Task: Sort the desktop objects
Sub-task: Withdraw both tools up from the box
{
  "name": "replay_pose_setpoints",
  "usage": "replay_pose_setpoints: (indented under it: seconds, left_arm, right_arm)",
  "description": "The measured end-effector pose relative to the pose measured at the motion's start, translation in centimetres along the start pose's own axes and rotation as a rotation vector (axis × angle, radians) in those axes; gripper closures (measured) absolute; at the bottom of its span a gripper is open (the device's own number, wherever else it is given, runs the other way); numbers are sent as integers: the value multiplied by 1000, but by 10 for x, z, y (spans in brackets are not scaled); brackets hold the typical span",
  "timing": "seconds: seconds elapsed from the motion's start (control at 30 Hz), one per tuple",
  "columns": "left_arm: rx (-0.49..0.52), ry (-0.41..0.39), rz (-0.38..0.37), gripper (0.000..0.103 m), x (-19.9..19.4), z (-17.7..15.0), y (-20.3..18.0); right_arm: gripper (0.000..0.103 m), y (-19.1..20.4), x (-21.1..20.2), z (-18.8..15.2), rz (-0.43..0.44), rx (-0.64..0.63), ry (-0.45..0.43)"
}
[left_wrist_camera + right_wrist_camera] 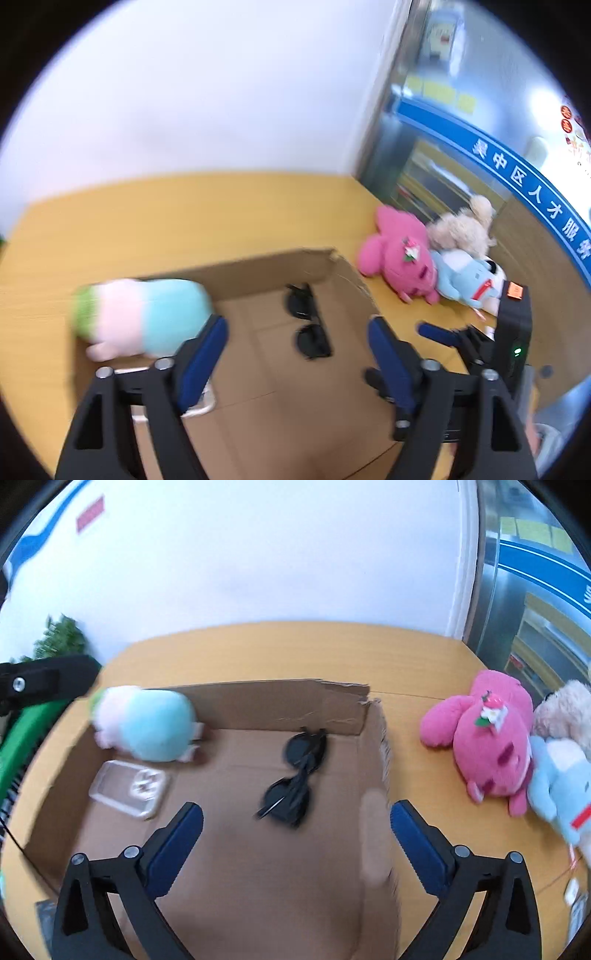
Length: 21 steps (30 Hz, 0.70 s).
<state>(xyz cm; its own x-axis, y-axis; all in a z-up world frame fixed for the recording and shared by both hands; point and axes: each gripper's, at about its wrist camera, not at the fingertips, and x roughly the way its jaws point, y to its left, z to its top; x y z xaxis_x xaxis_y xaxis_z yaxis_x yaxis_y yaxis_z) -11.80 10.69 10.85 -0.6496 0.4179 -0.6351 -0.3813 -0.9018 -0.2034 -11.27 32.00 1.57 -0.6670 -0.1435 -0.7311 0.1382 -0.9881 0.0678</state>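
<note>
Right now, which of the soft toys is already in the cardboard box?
The pastel blue, pink and green plush toy, at the box's back left corner. The pink one, beige one and light blue one lie on the wooden table.

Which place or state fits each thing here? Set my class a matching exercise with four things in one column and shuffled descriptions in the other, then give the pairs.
Things
1. black sunglasses
2. clear phone case
3. pink plush toy
4. right gripper

Descriptions
A. on the wooden table, outside the cardboard box
B. open, holding nothing
C. folded, on the box floor near the back wall
D. flat on the box floor, in front of the pastel blue plush

Pairs: 1-C, 2-D, 3-A, 4-B
</note>
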Motion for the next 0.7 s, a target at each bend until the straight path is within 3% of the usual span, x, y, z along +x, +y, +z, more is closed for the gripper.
replay_pose_setpoints:
  seconds: [0.13, 0.33, 0.7]
  left_arm:
    - [-32, -114, 126, 23, -59, -36, -3]
    - [-31, -172, 261, 23, -104, -86, -12]
    - [-39, -190, 276, 23, -129, -125, -24]
  right_arm:
    - [0, 25, -40, -24, 24, -31, -33]
    - [0, 52, -79, -61, 15, -36, -90]
    - [0, 68, -114, -97, -31, -77, -103]
